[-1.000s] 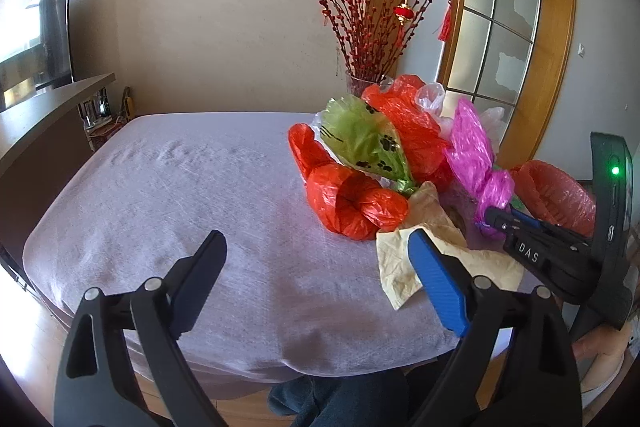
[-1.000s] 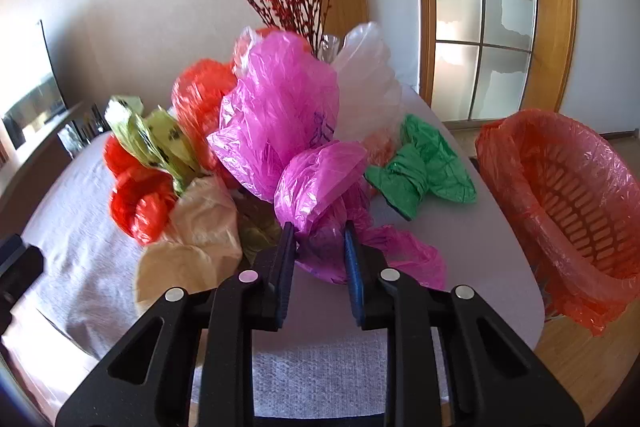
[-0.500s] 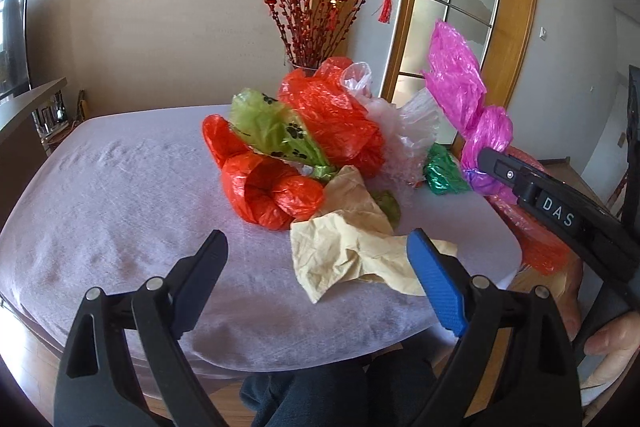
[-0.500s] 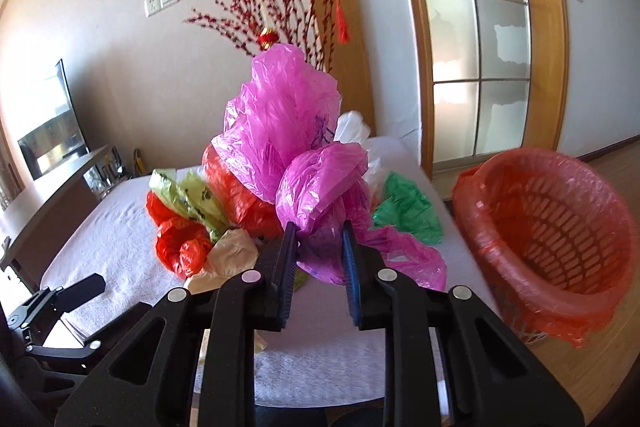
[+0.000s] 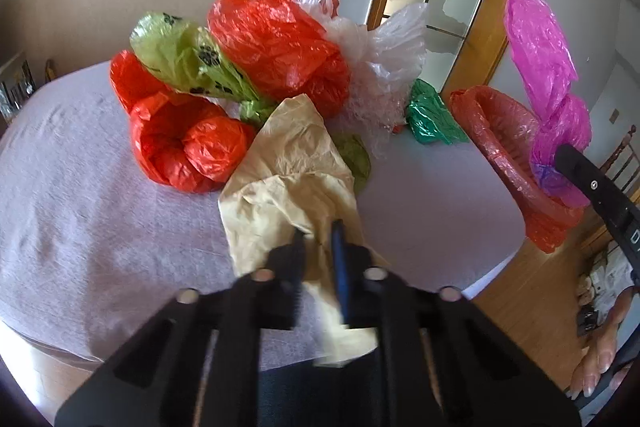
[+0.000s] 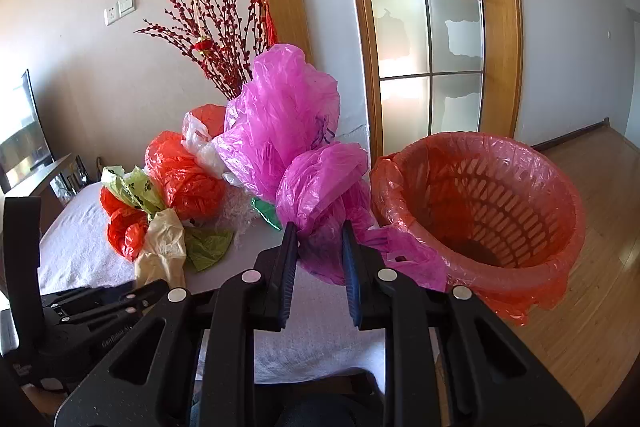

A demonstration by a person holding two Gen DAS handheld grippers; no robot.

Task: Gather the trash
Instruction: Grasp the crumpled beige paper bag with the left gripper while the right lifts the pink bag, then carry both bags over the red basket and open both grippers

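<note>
My left gripper [image 5: 318,239] points down at a crumpled cream plastic bag [image 5: 292,163] near the table's front edge. Its jaws are closing, with a fold of that bag pinched between the blurred fingertips. My right gripper [image 6: 318,231] is shut on the knotted middle of a pink plastic bag [image 6: 280,115] and holds it in the air just left of a red basket [image 6: 480,203] lined with a red bag. The left wrist view shows that pink bag [image 5: 540,51] above the basket [image 5: 500,131] at the right, with the right gripper [image 5: 592,183] under it.
On the lilac-covered table [image 5: 80,195] lie two red bags [image 5: 276,43], a green patterned bag [image 5: 188,55], a clear white bag [image 5: 384,67] and a dark green one [image 5: 428,115]. Red berry branches [image 6: 216,27] stand behind. A wooden floor [image 6: 600,267] lies right of the table.
My left gripper swung right and down onto the cream bag and went from wide open to closed on it. My right gripper carried the pink bag up and right, over towards the basket.
</note>
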